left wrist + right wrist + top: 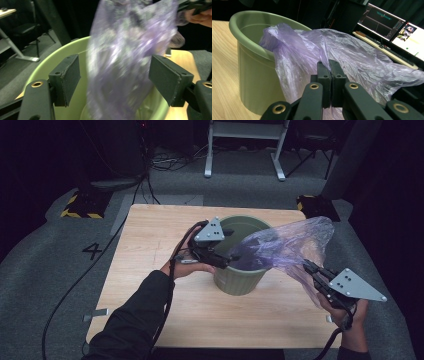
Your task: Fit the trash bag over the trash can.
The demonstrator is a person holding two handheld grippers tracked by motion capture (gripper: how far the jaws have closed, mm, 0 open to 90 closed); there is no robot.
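While your right hand-held gripper [329, 75] pinches the purple bag [285, 247] beside the green bin [240, 280], your left hand-held gripper [115, 80] stands spread at the bin's rim; lining it remains barely begun.

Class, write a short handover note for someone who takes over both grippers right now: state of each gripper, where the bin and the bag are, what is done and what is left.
Left gripper: open, at the near rim of the round green plastic bin, jaws either side of the bag but not closed on it.
Right gripper: shut on the thin purple plastic bag, held to the right of the bin.
Bin stands upright on the light wooden table.
Done: one end of the bag hangs into the bin.
Left: most of the bag trails outside over the right rim; likely grip the near edge with the left gripper, then spread the bag around the rim.
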